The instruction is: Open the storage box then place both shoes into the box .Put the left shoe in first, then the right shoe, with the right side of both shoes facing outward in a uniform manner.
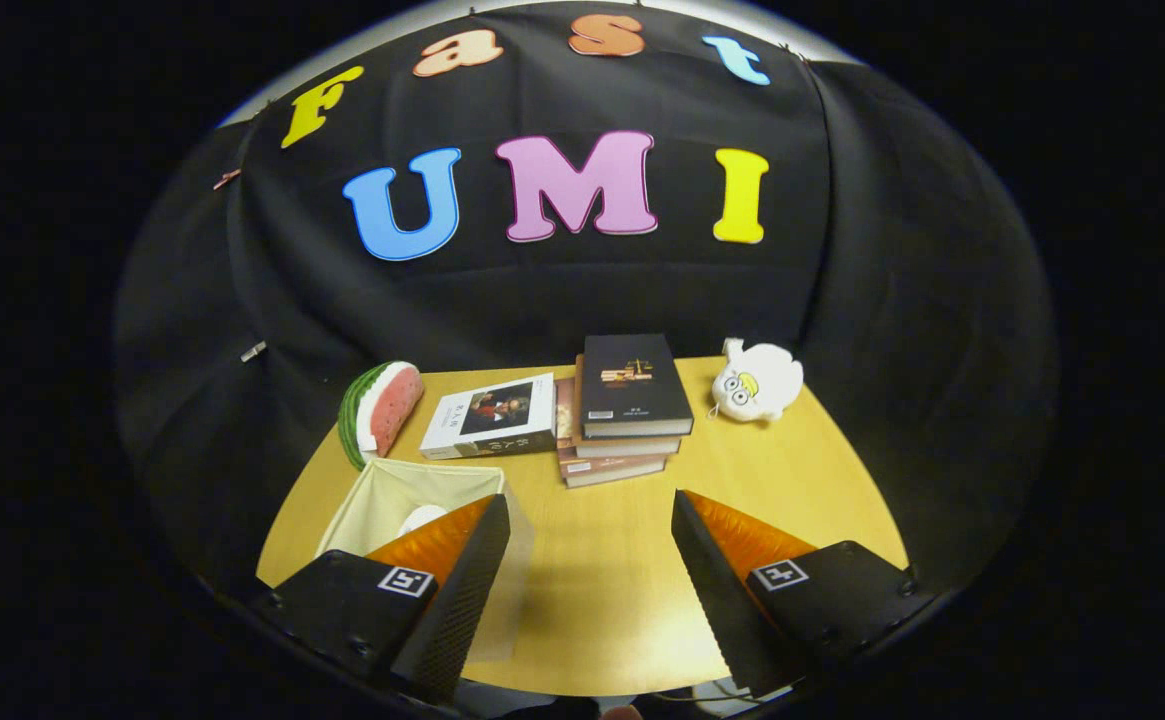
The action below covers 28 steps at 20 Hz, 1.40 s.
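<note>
Above the near edge of the yellow table [622,560], you hold the gripper [590,580] with its two fingers spread wide and nothing between them; the jaws are released. The fabric storage box [372,500] sits on the near left of the table, already open, partly behind the left finger [462,580]. A pale rounded object [422,518] lies inside it, possibly a shoe, though too much is hidden to tell which one or how it faces. The right finger [717,580] hangs over bare tabletop.

Risks, as judged from this pose: the left finger sits close to the soft wall of the box, so a careless descent could snag and fold that wall or drag the box sideways. Because the contents are largely hidden, you could also misjudge orientation and end with the shoes facing unlike ways.

Farther back stand a watermelon-slice toy [380,410], a lone book [490,417], a stack of books [627,410] and a white plush toy [757,382], all well apart from the fingers.
</note>
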Available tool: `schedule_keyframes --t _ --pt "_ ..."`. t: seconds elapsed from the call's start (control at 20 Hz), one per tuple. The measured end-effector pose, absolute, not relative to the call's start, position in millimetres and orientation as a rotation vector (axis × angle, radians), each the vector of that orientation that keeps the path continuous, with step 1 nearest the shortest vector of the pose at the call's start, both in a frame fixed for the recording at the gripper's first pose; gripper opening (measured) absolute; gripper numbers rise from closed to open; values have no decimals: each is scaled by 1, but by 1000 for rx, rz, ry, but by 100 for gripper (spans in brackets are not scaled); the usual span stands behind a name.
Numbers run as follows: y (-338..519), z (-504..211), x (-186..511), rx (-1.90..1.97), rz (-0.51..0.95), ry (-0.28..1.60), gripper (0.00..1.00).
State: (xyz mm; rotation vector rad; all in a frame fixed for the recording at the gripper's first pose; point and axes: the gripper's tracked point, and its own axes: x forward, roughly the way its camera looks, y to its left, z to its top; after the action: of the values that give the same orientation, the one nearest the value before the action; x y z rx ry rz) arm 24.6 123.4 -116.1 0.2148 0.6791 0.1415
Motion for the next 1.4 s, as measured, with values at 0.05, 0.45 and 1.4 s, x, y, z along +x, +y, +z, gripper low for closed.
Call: schedule_keyframes --t 0.05,0.45,1.4 --pt "116 -109 24 181 129 640 99" --pt "55 -29 12 61 0 336 98" --pt "37 -38 24 211 23 245 98"
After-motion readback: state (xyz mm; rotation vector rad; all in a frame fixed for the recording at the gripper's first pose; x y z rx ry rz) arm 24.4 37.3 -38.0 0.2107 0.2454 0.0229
